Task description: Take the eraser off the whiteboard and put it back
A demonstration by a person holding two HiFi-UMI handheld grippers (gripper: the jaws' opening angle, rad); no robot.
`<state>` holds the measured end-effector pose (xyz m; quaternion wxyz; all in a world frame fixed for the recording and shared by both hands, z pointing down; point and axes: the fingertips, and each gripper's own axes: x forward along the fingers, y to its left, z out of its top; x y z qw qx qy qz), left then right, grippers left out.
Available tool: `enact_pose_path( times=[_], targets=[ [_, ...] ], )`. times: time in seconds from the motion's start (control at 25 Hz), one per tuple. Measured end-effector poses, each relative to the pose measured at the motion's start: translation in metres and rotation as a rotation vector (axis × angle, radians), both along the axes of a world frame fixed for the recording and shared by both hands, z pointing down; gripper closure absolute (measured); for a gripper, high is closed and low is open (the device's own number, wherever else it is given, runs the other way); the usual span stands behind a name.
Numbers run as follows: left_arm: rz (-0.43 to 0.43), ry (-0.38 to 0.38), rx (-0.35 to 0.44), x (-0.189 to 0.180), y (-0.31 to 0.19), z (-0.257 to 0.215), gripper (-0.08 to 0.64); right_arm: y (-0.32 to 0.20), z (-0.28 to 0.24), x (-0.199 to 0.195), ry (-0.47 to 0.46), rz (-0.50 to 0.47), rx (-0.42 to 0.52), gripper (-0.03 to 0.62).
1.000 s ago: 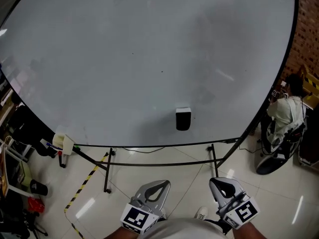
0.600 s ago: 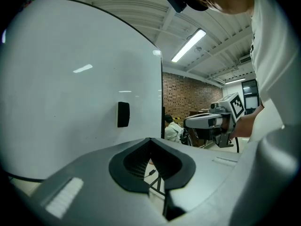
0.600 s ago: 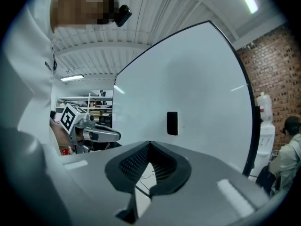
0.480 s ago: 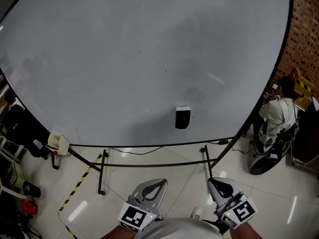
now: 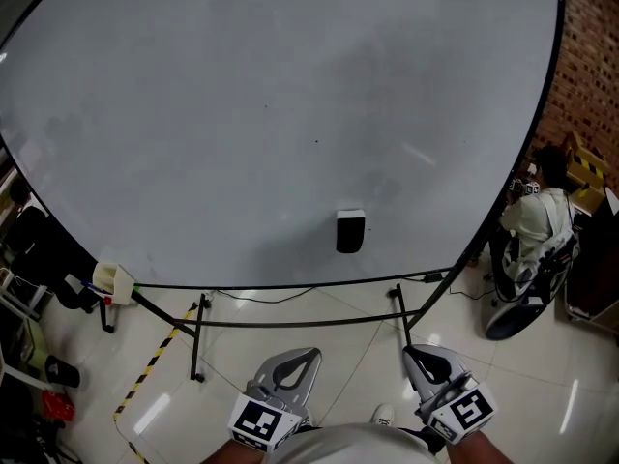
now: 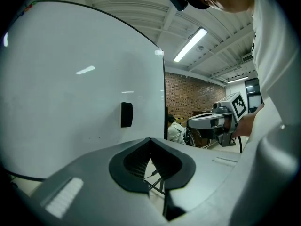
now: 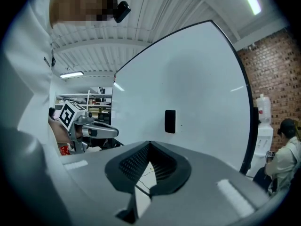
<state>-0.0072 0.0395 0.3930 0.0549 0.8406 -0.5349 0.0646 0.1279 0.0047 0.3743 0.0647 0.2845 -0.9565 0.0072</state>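
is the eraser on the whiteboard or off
On. The black eraser sits on the whiteboard near its lower edge; the left gripper and right gripper are well short of it, both shut and empty.

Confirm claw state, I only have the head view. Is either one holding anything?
Observer: No. The right gripper view shows the right claw shut, tips touching, with nothing between them.
Operator: Left one?
Observer: Same. In its own view the left claw is shut and empty. The eraser sits on the whiteboard ahead, clear of it.
Operator: Any lighting overhead?
Observer: Yes, a lit tube light, seen in the left gripper view.
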Motion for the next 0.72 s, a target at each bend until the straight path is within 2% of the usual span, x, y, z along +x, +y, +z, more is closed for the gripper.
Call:
enact_pose_path(
  times=[0.72],
  targets=[
    [-0.037, -0.008, 0.032, -0.01, -0.022, -0.011, 0.546, -0.021, 0.009, 0.003, 0.014, 0.031, -0.009, 0.591]
  ],
)
